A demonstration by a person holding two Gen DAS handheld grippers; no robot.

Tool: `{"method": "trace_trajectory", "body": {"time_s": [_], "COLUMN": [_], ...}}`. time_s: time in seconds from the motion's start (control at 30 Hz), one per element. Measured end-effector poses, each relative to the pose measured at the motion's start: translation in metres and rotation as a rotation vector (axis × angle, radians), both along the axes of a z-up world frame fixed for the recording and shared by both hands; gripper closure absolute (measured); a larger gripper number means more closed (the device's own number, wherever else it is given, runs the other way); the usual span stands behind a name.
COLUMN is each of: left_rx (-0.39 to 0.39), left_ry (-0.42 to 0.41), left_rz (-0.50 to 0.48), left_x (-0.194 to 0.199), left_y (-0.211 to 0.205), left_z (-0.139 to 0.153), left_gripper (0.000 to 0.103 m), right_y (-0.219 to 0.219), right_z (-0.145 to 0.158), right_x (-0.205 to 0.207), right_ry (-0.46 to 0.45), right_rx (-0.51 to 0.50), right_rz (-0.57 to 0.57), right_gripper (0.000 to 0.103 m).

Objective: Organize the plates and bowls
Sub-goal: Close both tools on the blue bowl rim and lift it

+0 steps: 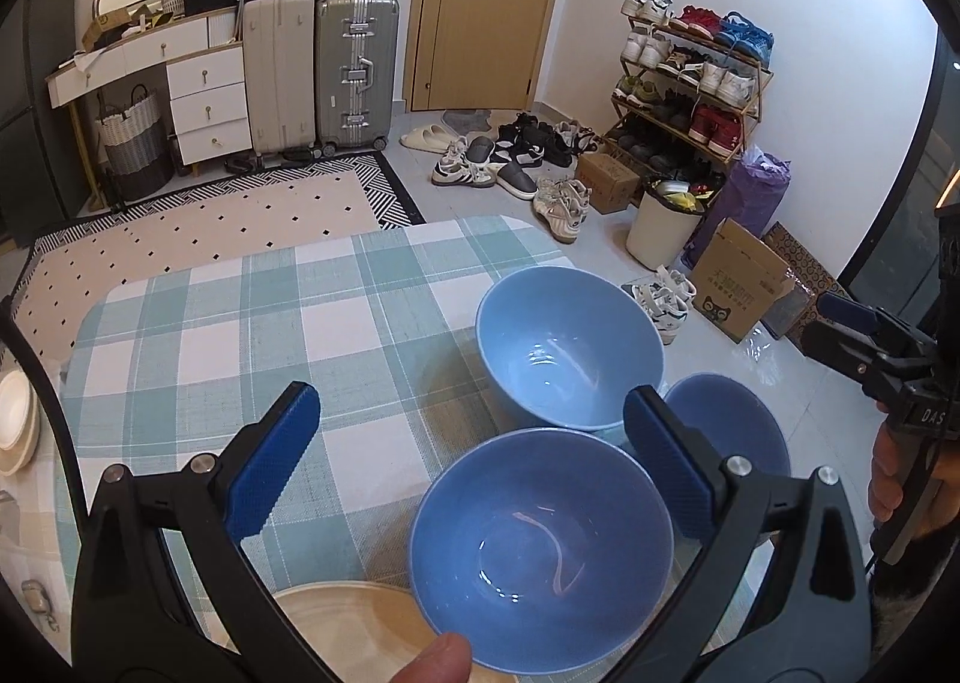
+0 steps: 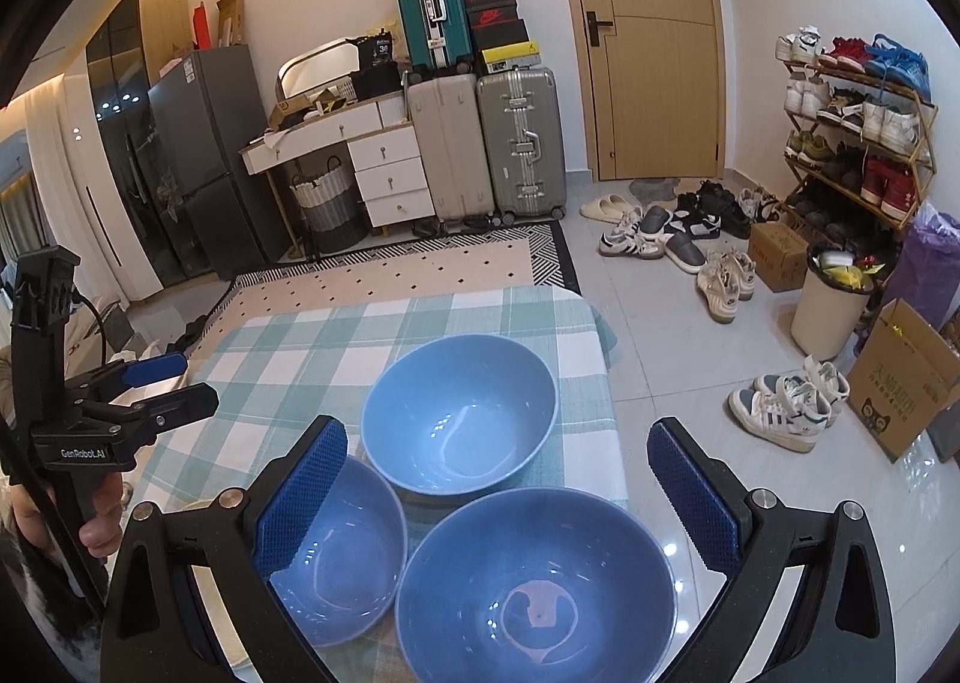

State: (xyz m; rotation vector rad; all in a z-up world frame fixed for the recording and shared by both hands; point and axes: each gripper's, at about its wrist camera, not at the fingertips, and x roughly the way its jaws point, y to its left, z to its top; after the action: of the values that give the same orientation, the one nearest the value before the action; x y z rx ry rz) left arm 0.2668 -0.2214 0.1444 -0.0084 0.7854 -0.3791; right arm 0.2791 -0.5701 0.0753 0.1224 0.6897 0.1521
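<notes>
currently both hand-held grippers, left (image 1: pixel 471 464) and right (image 2: pixel 498 491), gape wide and empty above three blue bowls (image 2: pixel 459 413) clustered on the counter (image 1: pixel 240 323). best: pinch one rim squarely, nest slowly.

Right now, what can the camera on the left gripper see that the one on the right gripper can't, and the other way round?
Only the left wrist view shows a cream plate at the table's near edge, stacked cream dishes at far left, and the right gripper at its right edge.

Only the right wrist view shows a dark fridge and the left gripper from the side.

Both show three blue bowls on the checked tablecloth, the suitcases, door and shoe rack, and each camera's own fingers spread open and empty.
</notes>
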Motion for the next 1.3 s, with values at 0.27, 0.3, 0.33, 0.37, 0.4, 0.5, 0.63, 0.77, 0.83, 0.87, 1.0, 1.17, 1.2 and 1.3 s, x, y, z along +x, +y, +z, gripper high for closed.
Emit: {"method": "trace_trajectory", "body": {"time_s": [0.27, 0.3, 0.33, 0.37, 0.4, 0.5, 0.63, 0.77, 0.83, 0.87, 1.0, 1.17, 1.2, 1.3], "left_rx": [0.009, 0.012, 0.017, 0.019, 0.021, 0.032, 0.031, 0.026, 0.029, 0.031, 0.038, 0.047, 0.051, 0.060], "left_ry": [0.030, 0.036, 0.041, 0.043, 0.047, 0.063, 0.094, 0.120, 0.130, 0.133, 0.146, 0.183, 0.184, 0.193], "left_rz": [0.005, 0.001, 0.001, 0.000, -0.003, -0.003, -0.002, -0.008, -0.013, -0.017, -0.038, -0.066, -0.071, -0.084], "left_x": [0.029, 0.033, 0.037, 0.040, 0.043, 0.054, 0.070, 0.084, 0.089, 0.091, 0.100, 0.110, 0.112, 0.115], "left_y": [-0.011, -0.013, -0.015, -0.017, -0.019, -0.025, -0.030, -0.034, -0.036, -0.037, -0.043, -0.054, -0.056, -0.063], "left_z": [-0.022, -0.026, -0.030, -0.032, -0.036, -0.048, -0.063, -0.076, -0.080, -0.083, -0.095, -0.110, -0.113, -0.119], "left_gripper": [0.002, 0.002, 0.002, 0.002, 0.002, 0.002, 0.002, 0.003, 0.006, 0.009, 0.016, 0.034, 0.036, 0.041], "right_y": [-0.006, -0.007, -0.008, -0.009, -0.010, -0.011, -0.011, -0.009, -0.010, -0.010, -0.009, -0.010, -0.010, -0.011], "right_z": [-0.020, -0.022, -0.026, -0.029, -0.032, -0.041, -0.051, -0.062, -0.066, -0.069, -0.081, -0.099, -0.102, -0.109], "right_x": [0.023, 0.026, 0.030, 0.034, 0.036, 0.046, 0.057, 0.069, 0.073, 0.076, 0.086, 0.100, 0.103, 0.109], "right_ry": [0.044, 0.052, 0.061, 0.068, 0.073, 0.095, 0.112, 0.135, 0.149, 0.157, 0.189, 0.235, 0.244, 0.260], "right_rx": [0.006, 0.009, 0.011, 0.014, 0.018, 0.028, 0.020, 0.011, 0.010, 0.011, 0.016, 0.023, 0.023, 0.022], "right_rz": [0.001, 0.001, -0.001, 0.000, 0.001, 0.004, 0.008, 0.016, 0.018, 0.022, 0.028, 0.030, 0.029, 0.036], "right_gripper": [0.001, 0.001, 0.001, 0.001, 0.001, 0.002, 0.003, 0.006, 0.010, 0.011, 0.021, 0.028, 0.032, 0.037]}}
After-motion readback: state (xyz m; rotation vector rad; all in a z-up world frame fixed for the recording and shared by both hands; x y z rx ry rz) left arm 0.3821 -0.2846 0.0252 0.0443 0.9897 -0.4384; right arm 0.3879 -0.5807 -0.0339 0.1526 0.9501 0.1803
